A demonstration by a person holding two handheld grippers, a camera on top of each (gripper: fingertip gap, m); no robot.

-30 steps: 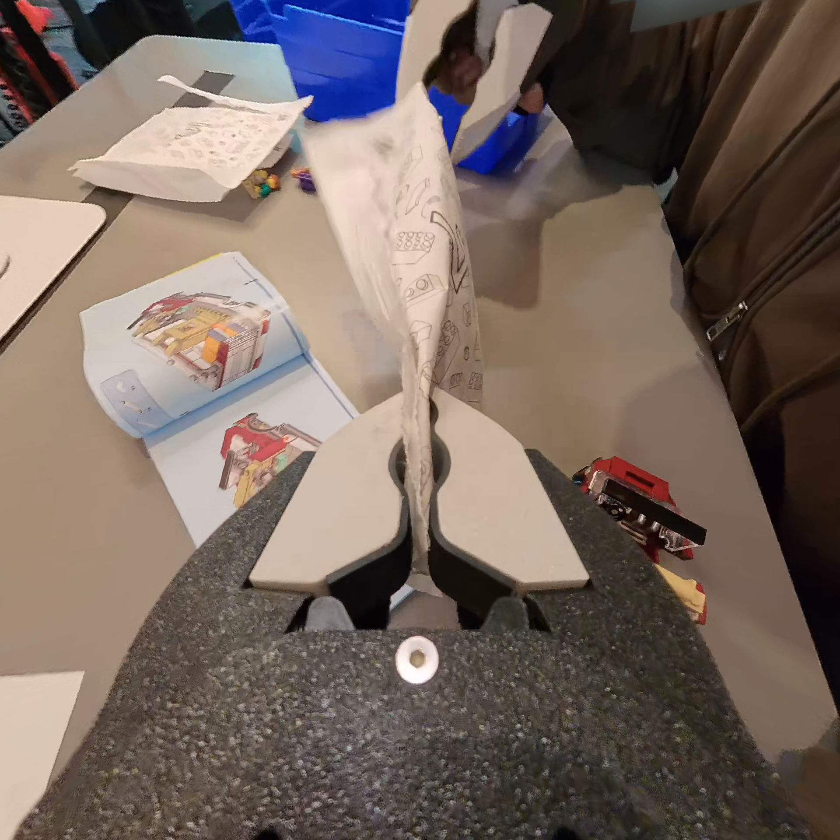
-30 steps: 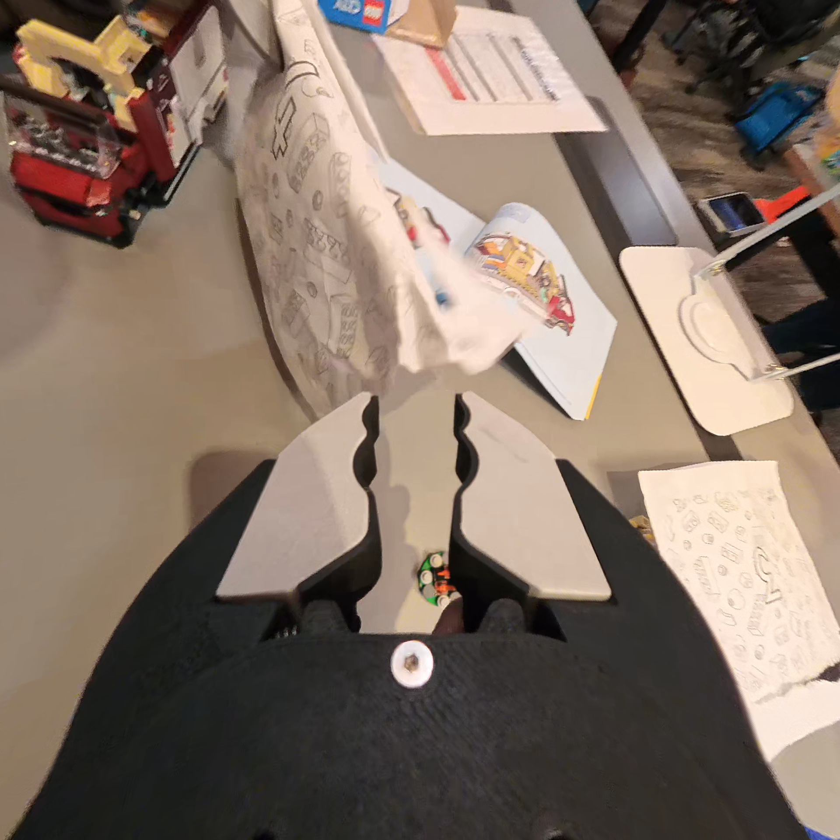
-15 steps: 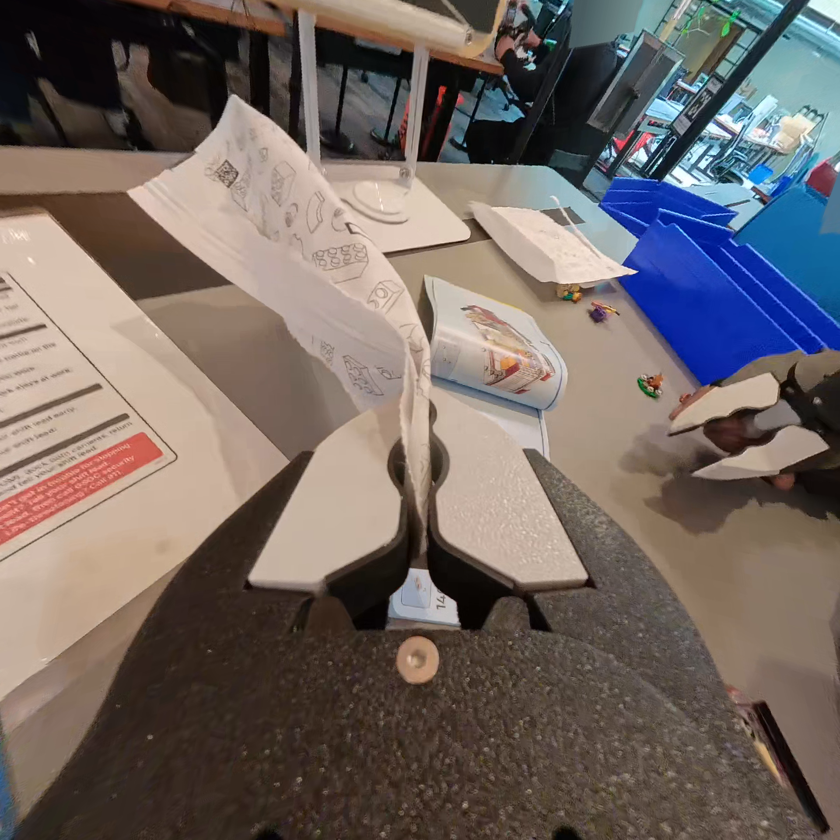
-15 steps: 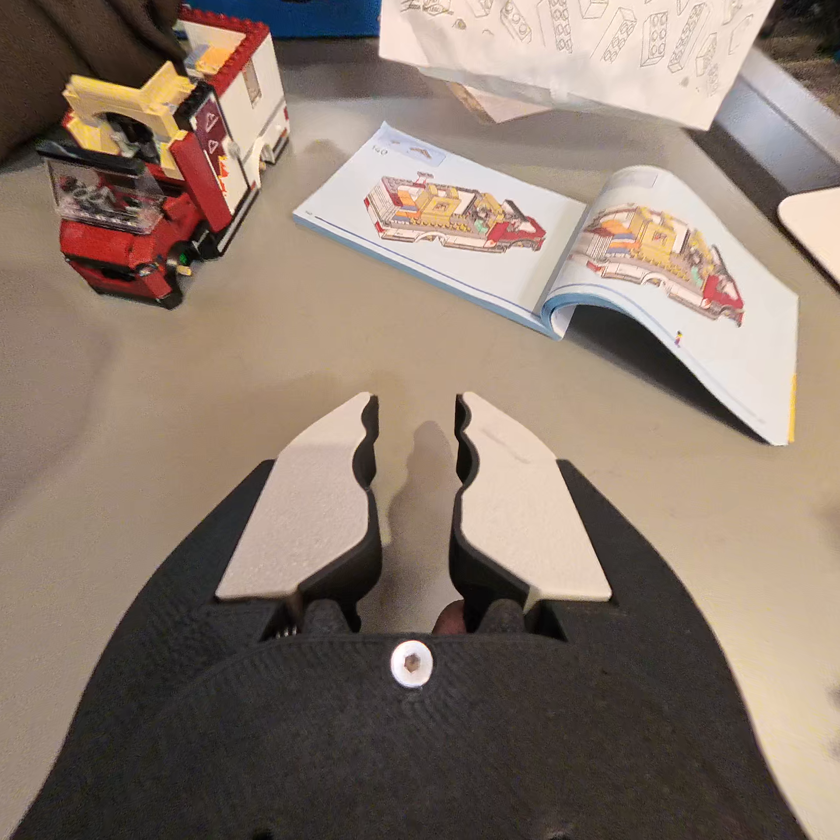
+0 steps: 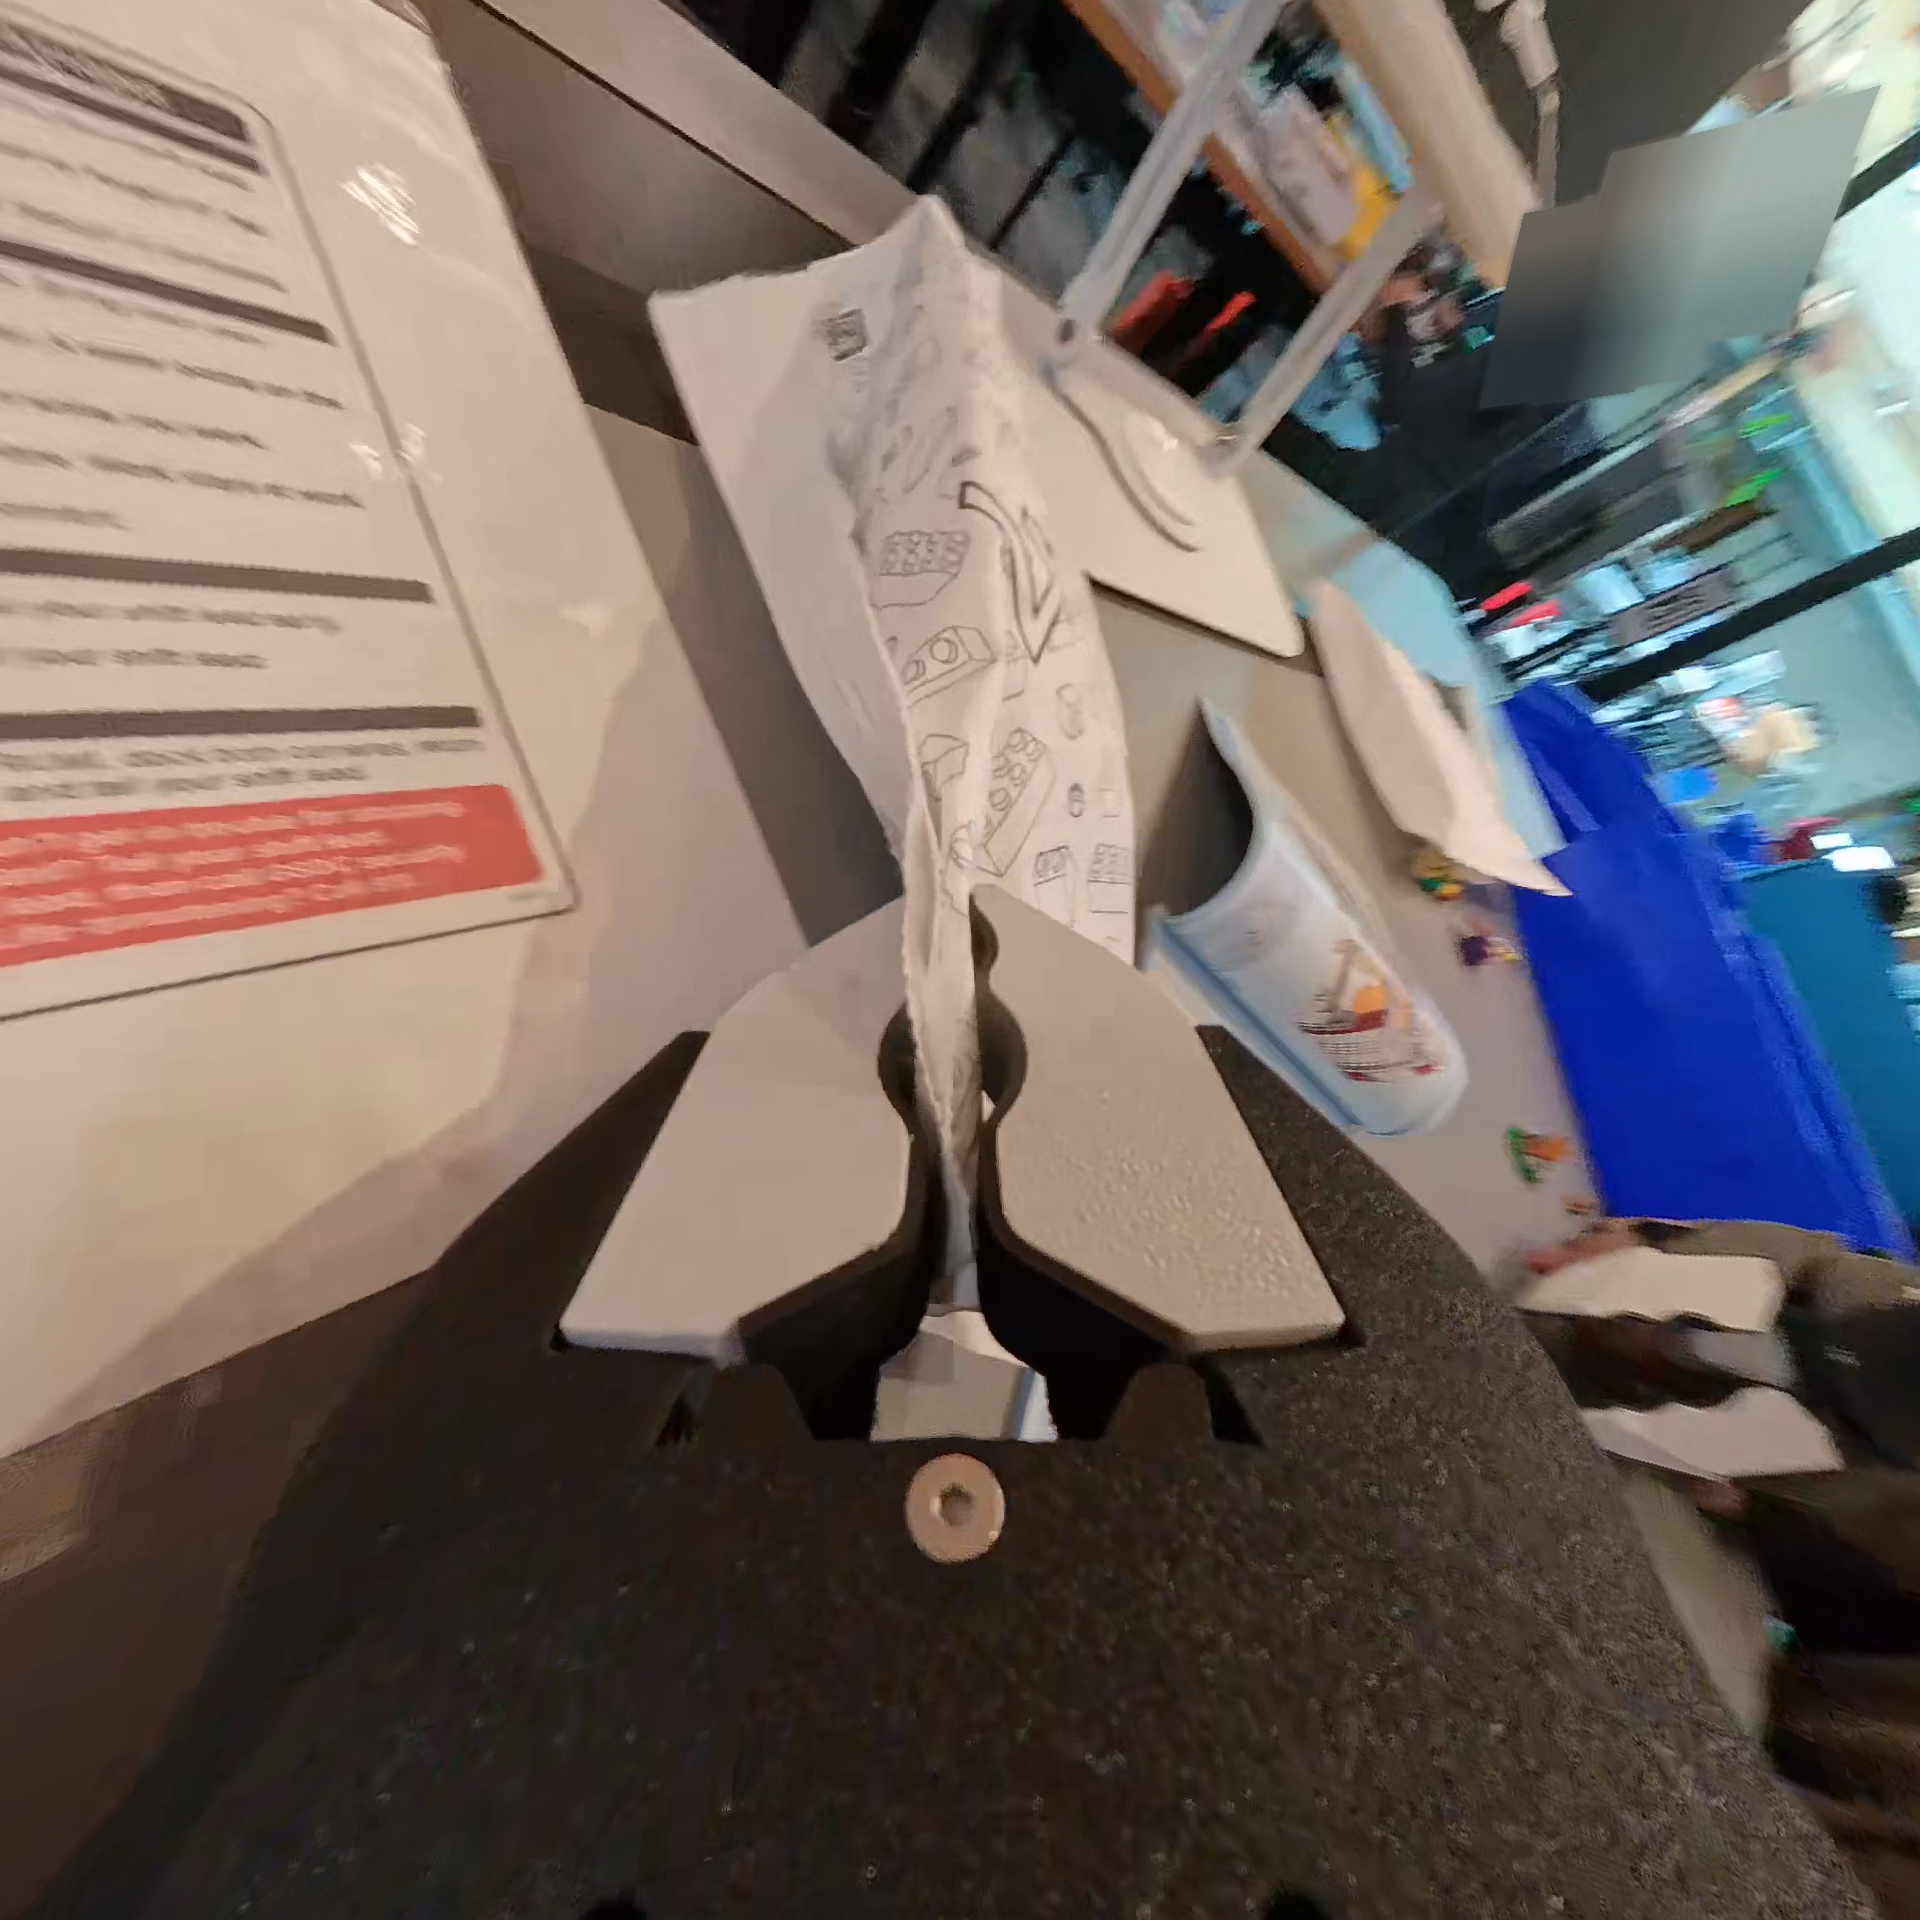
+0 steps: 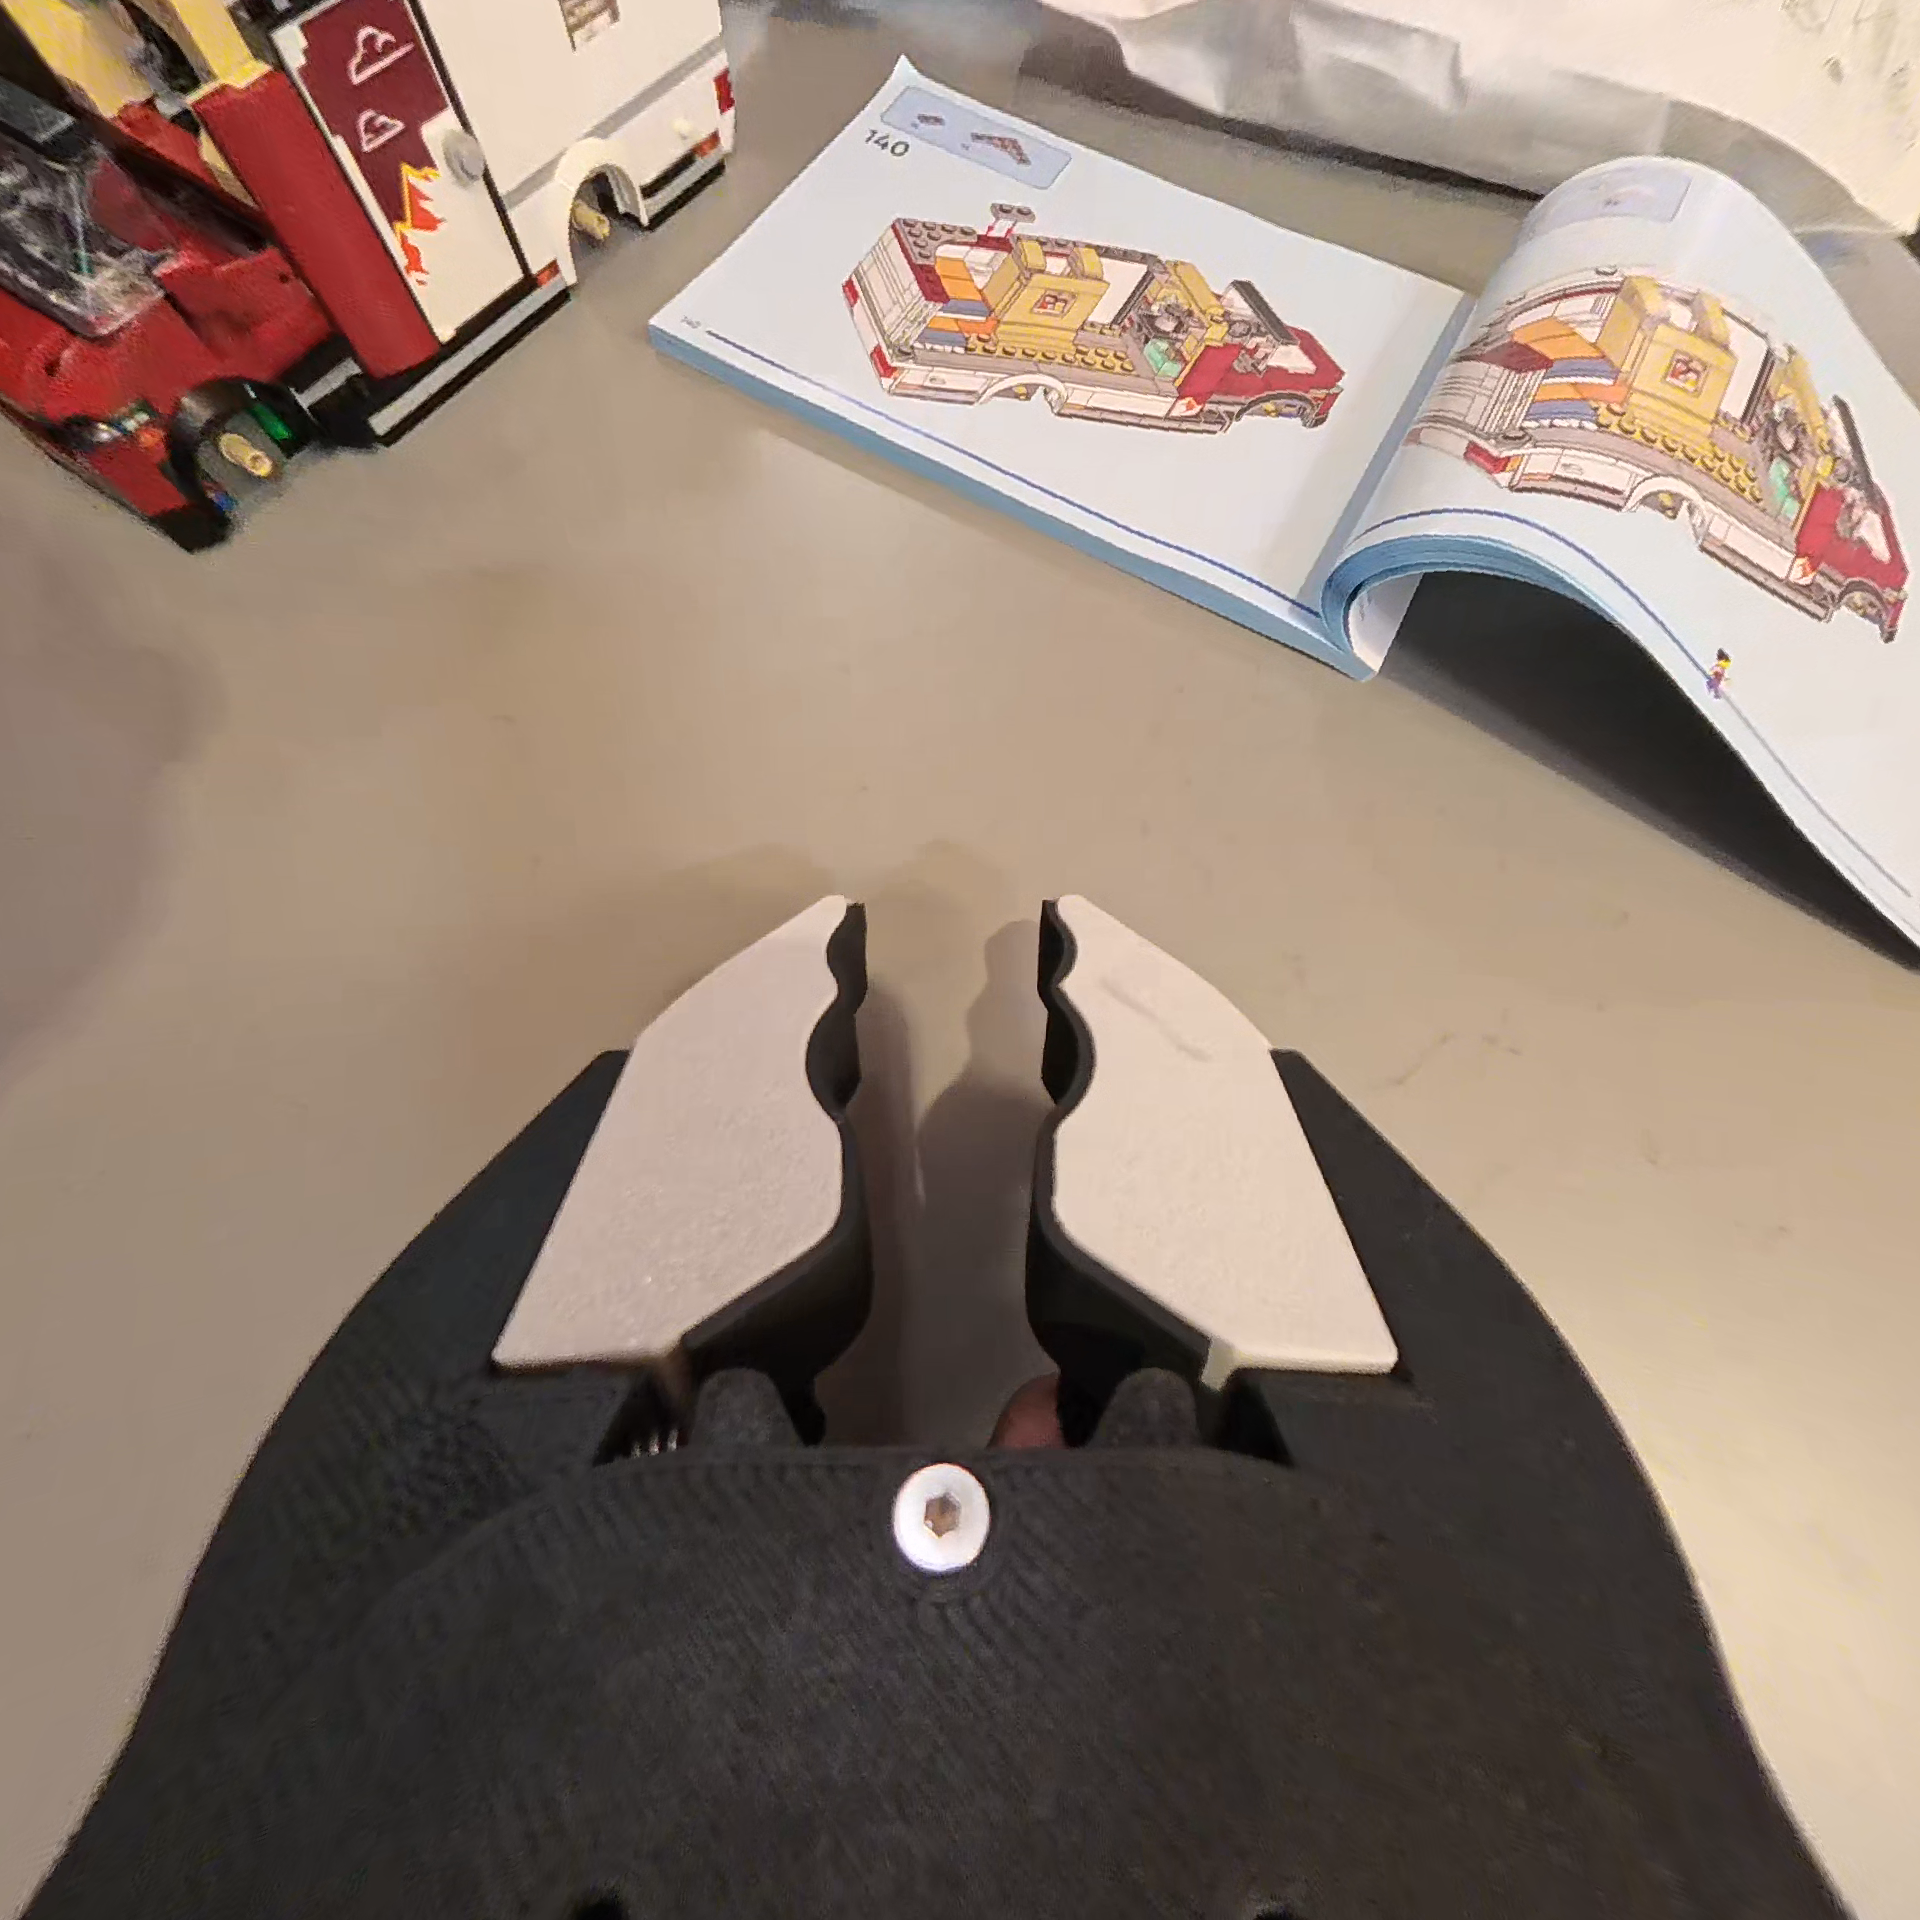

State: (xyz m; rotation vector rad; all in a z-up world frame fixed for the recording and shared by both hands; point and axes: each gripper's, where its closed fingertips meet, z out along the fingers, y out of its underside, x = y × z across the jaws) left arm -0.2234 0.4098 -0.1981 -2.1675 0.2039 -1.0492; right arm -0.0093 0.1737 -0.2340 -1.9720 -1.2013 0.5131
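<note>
My left gripper (image 5: 948,914) is shut on a white paper bag (image 5: 966,623) printed with brick drawings; the bag hangs out past the fingertips, held above the grey table (image 5: 727,644). My right gripper (image 6: 951,914) is open and empty, low over bare table (image 6: 727,727); it also shows at the right edge of the left wrist view (image 5: 1662,1351). An open instruction booklet (image 6: 1195,343) lies ahead of it, and a red and white brick truck (image 6: 312,229) stands at the far left. The bag's edge (image 6: 1455,62) shows at the top of the right wrist view.
A laminated white sheet with a red block (image 5: 208,623) lies at the left. A white lamp base (image 5: 1143,499), a second paper bag (image 5: 1423,748), the curled booklet (image 5: 1330,956), small loose bricks (image 5: 1527,1143) and blue bins (image 5: 1683,987) are on the right. About 35 centimetres separates my left fingertips from my right.
My left gripper has swung left with the bag still pinched, from the booklet towards the laminated sheet. My right gripper stayed open and dropped closer to the table near the booklet.
</note>
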